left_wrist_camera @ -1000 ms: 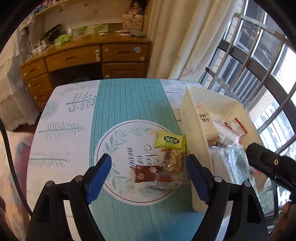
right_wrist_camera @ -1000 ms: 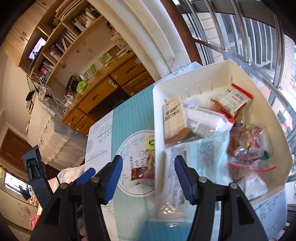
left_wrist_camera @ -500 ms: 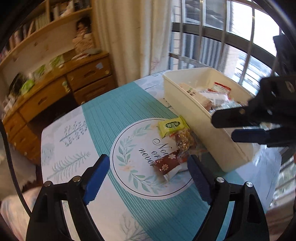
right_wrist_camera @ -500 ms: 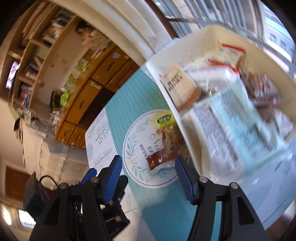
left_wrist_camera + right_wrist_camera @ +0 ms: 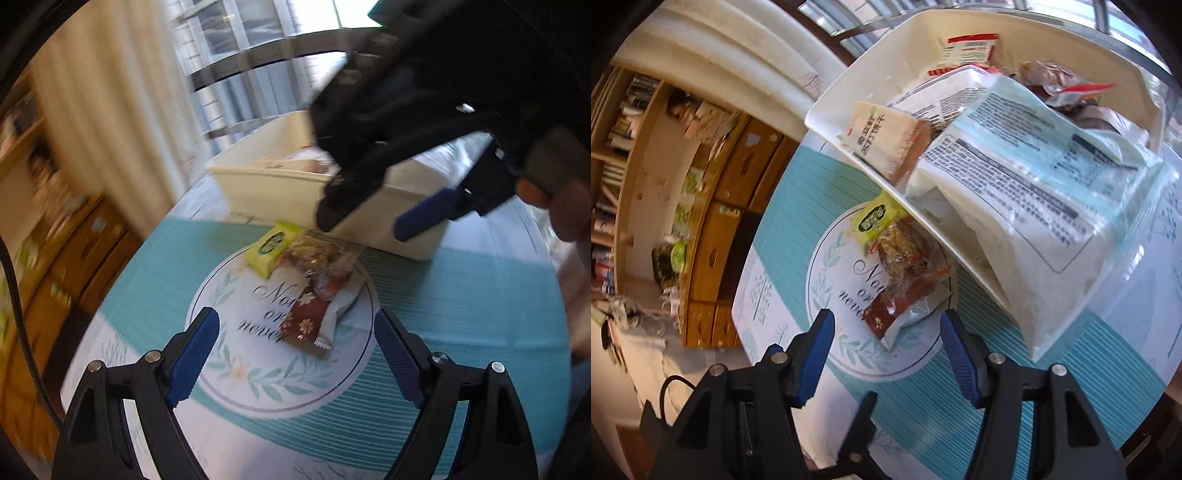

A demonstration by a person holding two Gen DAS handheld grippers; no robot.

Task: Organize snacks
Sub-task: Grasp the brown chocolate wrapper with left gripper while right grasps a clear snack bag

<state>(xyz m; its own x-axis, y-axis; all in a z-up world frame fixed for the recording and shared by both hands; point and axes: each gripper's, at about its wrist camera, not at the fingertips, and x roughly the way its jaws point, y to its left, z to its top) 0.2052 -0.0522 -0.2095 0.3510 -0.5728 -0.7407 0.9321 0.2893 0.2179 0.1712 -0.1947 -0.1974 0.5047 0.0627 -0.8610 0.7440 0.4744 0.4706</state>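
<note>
Right wrist view: tablecloth script reads "never" (image 5: 851, 301); dark-red foil snack packet (image 5: 886, 314) at centre, nearer than before; both black blue-padded grippers (image 5: 886, 343) (image 5: 295, 343) gape empty.

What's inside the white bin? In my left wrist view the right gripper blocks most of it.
Observer: It is crowded. A large pale-blue printed bag fills most of the white bin and hangs out over its near rim.
Operator: Anything in the corner closest to the loose snacks?
Observer: Yes, a tan cracker packet leans there, against the rim.
Operator: And is the right gripper carrying anything?
Observer: No. The right gripper is open, with nothing between its pads; the dark red packet lies on the cloth under it.
</note>
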